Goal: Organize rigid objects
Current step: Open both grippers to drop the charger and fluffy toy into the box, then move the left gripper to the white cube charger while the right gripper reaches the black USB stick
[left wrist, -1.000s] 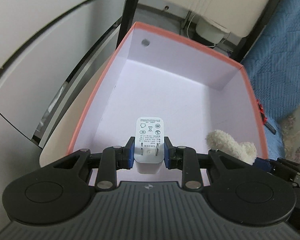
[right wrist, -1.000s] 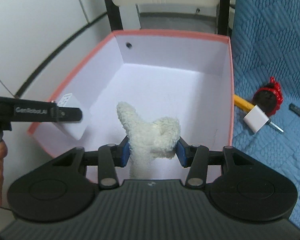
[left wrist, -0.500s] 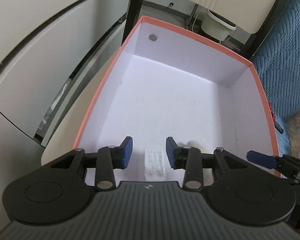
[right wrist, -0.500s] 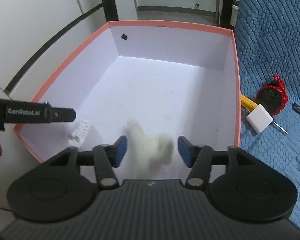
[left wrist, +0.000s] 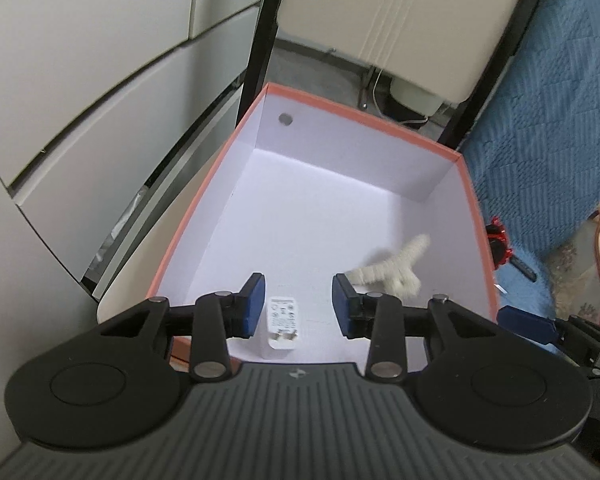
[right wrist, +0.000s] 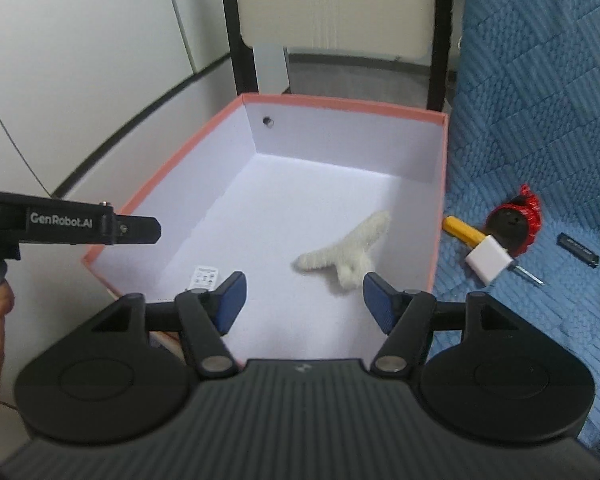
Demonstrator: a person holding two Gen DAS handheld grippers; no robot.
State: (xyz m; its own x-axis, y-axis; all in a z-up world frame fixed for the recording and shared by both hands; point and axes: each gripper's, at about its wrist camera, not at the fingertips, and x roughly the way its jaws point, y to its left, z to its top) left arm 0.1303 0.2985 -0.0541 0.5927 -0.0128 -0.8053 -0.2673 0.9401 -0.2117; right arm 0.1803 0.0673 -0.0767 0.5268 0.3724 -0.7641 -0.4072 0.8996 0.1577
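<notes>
Box: a pink-rimmed box with a white inside is taken as the landmark.
Charger: is laid flat on the box floor near the near wall, prongs up.
Fluffy piece: is laid on the box floor, apart from the charger.
Left gripper: is held above the box; jaws parted, nothing gripped.
Right gripper: is held above the box; jaws spread wide, nothing between them.
White adapter: is seen outside the box, on the blue quilted cover.

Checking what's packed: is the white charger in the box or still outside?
In: the charger lies flat on the box floor, prongs up.
</notes>
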